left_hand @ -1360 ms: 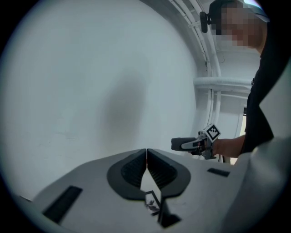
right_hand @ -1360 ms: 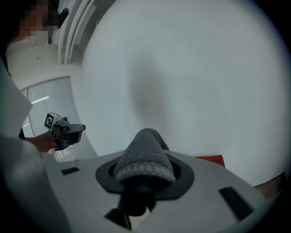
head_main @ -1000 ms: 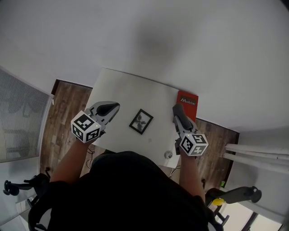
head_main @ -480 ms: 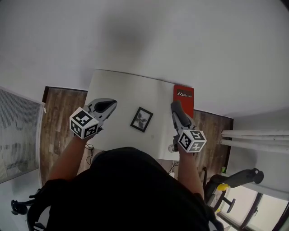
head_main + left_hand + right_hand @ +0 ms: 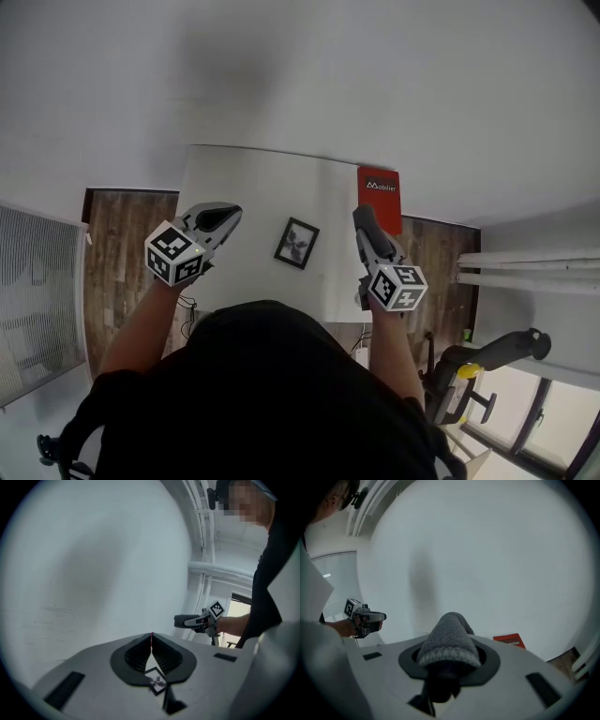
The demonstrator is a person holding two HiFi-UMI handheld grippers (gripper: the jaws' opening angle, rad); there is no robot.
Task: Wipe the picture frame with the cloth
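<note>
White wall point(image 5: 375, 75) fills the upper half of the head view, with dark wooden floor point(image 5: 122, 234) showing on either side of a white counter point(image 5: 253, 187) that stands against it. Below, the person's black top point(image 5: 272, 394) takes up the bottom of the view, and 2 bare forearms reach out over the near edge of the counter.

Each hand carries 1 gripper, and both hang above the counter, well apart. The left gripper point(image 5: 225, 216) is over the near left part of the counter. Its jaws are pressed together with nothing between them. The right gripper point(image 5: 364, 217) is over the near right part, and its jaws are clamped on a grey cloth point(image 5: 449, 639) that bulges up out of them in a rounded hump.

A red booklet point(image 5: 379, 187) with white print lies at the counter's far right corner, next to the wall. The picture frame point(image 5: 297, 243), small and dark with a pale image inside, lies flat near the middle of the counter, between the 2 grippers and touched by neither.
</note>
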